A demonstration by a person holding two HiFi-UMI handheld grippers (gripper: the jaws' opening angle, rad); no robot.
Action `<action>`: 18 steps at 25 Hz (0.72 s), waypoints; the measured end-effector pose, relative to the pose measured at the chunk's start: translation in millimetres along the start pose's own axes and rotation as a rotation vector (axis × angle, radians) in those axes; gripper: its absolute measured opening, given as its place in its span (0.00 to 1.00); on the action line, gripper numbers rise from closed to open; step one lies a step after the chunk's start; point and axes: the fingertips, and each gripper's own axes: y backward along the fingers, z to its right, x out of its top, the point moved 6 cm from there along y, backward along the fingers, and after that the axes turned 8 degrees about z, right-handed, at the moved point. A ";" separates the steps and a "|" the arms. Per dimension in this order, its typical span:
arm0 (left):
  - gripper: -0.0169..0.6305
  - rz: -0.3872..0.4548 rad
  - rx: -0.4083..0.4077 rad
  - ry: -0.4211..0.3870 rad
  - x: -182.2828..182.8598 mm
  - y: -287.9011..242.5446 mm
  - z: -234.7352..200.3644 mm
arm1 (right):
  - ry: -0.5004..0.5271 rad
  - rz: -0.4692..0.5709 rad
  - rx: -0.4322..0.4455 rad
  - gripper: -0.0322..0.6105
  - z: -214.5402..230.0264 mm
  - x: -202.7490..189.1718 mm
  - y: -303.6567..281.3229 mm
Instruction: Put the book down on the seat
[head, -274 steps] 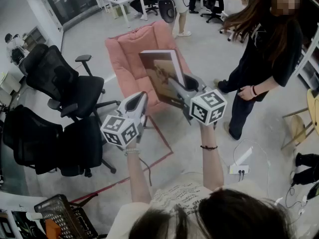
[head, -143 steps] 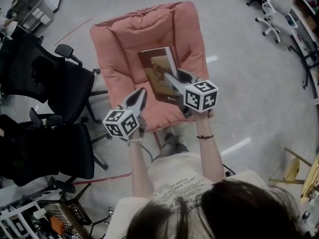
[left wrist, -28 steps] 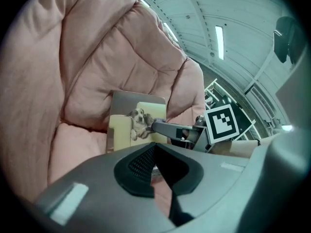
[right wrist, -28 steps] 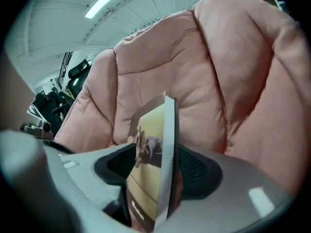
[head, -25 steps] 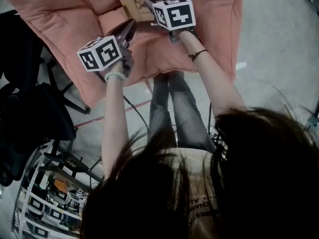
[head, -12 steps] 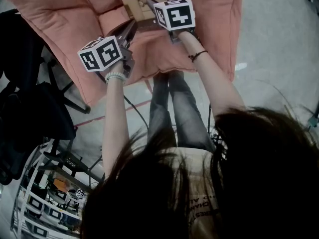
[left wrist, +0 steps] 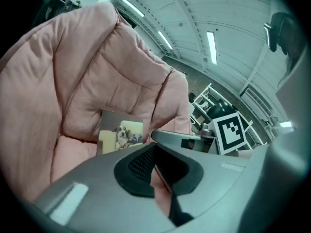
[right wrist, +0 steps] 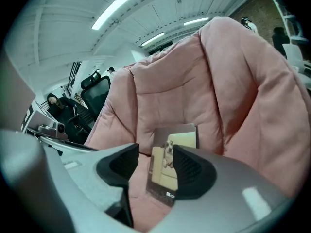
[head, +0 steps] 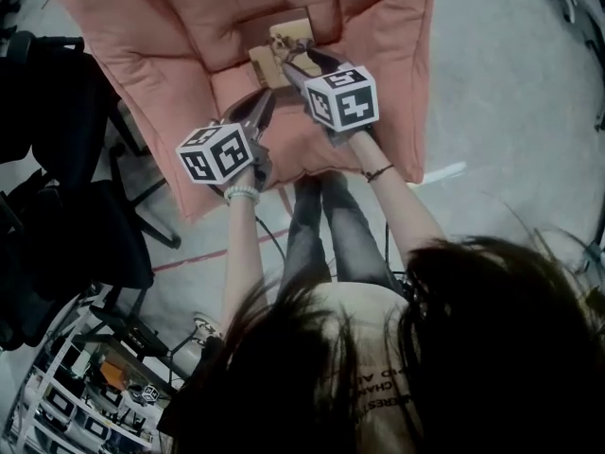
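Note:
The book (head: pixel 284 45), with a dog picture on its cover, lies on the seat of the pink cushioned chair (head: pixel 189 26), its far edge against the backrest. My right gripper (head: pixel 291 57) hovers at the book's near edge. Its jaws are closing, and the pads do not press on anything. In the right gripper view the book (right wrist: pixel 175 154) shows through the gap of the right gripper (right wrist: pixel 155 161), lying free on the chair (right wrist: pixel 194 81). My left gripper (head: pixel 265 102) hangs shut over the seat's front, left of the book (left wrist: pixel 121 134), holding nothing.
Black office chairs (head: pixel 57 206) stand close on the left of the pink chair. A wire shelf cart (head: pixel 85 395) sits at the lower left. The person's legs (head: pixel 321 225) stand right at the seat's front edge. Grey floor lies to the right.
The right gripper has let go of the book and drawn back a little toward me. The book now rests on the seat by itself. The left gripper has kept its place beside it.

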 end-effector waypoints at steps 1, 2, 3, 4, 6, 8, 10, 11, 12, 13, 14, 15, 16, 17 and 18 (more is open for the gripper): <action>0.02 0.011 -0.005 -0.004 6.5 5.3 8.4 | 0.000 0.008 0.006 0.40 -6.6 7.4 8.0; 0.02 0.024 -0.010 -0.008 13.4 12.2 18.6 | 0.001 0.020 0.011 0.39 -14.3 16.2 18.3; 0.02 0.039 -0.016 -0.010 20.2 19.9 29.3 | 0.004 0.032 0.015 0.38 -22.6 25.2 29.6; 0.02 0.054 -0.020 -0.011 26.5 27.3 39.1 | 0.008 0.043 0.021 0.37 -30.4 33.7 40.3; 0.02 0.080 -0.025 -0.014 36.2 39.8 54.6 | 0.020 0.063 0.035 0.32 -43.2 47.0 57.2; 0.02 0.086 -0.031 -0.033 41.6 50.3 67.8 | 0.030 0.079 0.053 0.27 -52.8 56.4 71.2; 0.02 0.079 -0.043 -0.057 45.5 59.7 81.8 | 0.034 0.096 0.070 0.22 -60.9 65.0 85.9; 0.02 0.079 -0.049 -0.066 48.2 64.4 88.4 | 0.037 0.104 0.078 0.21 -65.2 69.3 93.1; 0.02 0.084 -0.052 -0.072 51.1 69.3 94.1 | 0.038 0.112 0.087 0.21 -70.1 73.0 99.9; 0.02 0.093 -0.054 -0.075 54.0 74.2 99.2 | 0.037 0.121 0.095 0.21 -75.2 76.0 106.7; 0.02 0.102 -0.055 -0.078 56.7 78.7 104.1 | 0.032 0.131 0.102 0.21 -80.2 78.5 113.4; 0.02 0.110 -0.058 -0.084 59.5 82.6 108.9 | 0.027 0.141 0.106 0.21 -84.8 80.8 119.9; 0.02 0.115 -0.058 -0.096 62.5 86.6 113.3 | 0.023 0.151 0.109 0.20 -89.2 83.0 126.1; 0.02 0.117 -0.055 -0.112 65.9 90.7 117.4 | 0.019 0.162 0.111 0.20 -93.5 85.5 131.9; 0.02 0.121 -0.053 -0.128 69.7 95.0 121.2 | 0.016 0.172 0.113 0.20 -97.7 88.4 137.1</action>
